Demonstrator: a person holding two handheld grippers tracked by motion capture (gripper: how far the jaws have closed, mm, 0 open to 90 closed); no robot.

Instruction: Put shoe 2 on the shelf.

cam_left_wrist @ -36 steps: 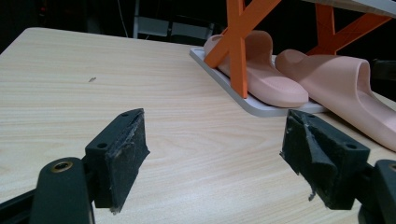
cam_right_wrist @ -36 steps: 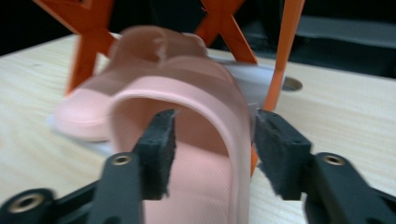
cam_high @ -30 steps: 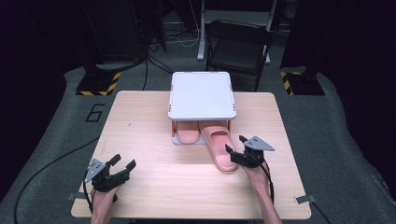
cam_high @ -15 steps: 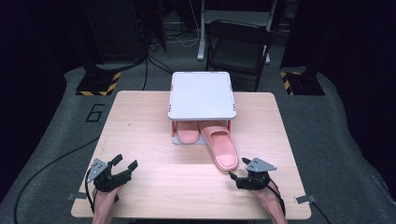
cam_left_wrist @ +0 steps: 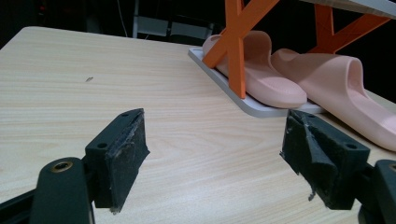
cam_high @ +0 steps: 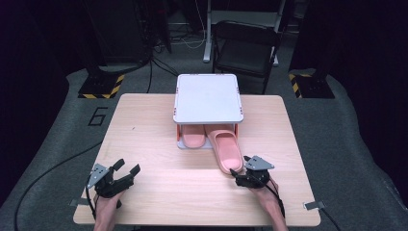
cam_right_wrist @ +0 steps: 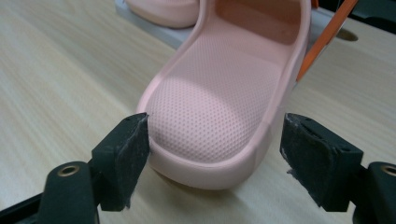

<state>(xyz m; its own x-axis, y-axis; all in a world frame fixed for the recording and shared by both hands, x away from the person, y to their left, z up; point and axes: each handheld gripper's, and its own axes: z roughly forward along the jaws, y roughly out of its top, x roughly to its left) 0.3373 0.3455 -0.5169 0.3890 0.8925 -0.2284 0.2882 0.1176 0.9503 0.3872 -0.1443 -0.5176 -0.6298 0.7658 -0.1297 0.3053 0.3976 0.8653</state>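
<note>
A pink slipper (cam_high: 226, 147) lies with its toe under a small rack (cam_high: 208, 98) that has a white top and orange legs (cam_left_wrist: 236, 46). Its heel (cam_right_wrist: 224, 84) sticks out toward the table's front. My right gripper (cam_high: 239, 169) sits at that heel and its jaws have just been closing. The heel lies between the pads (cam_right_wrist: 215, 128); the left pad is at its edge and the right pad stands clear. A second pink slipper (cam_high: 192, 139) rests fully on the rack's base (cam_left_wrist: 261, 109). Near the front left corner my left gripper (cam_high: 127, 167) is open and holds nothing (cam_left_wrist: 215, 135).
The wooden table (cam_high: 144, 130) has bare room left of the rack and along its front. A black chair (cam_high: 245, 48) stands on the floor behind it. Cables and two black-and-yellow striped bases (cam_high: 101, 86) lie on the grey floor.
My right gripper has drawn back from beside the slipper toward the table's front edge and now sits at its heel. The left gripper and both slippers have stayed put.
</note>
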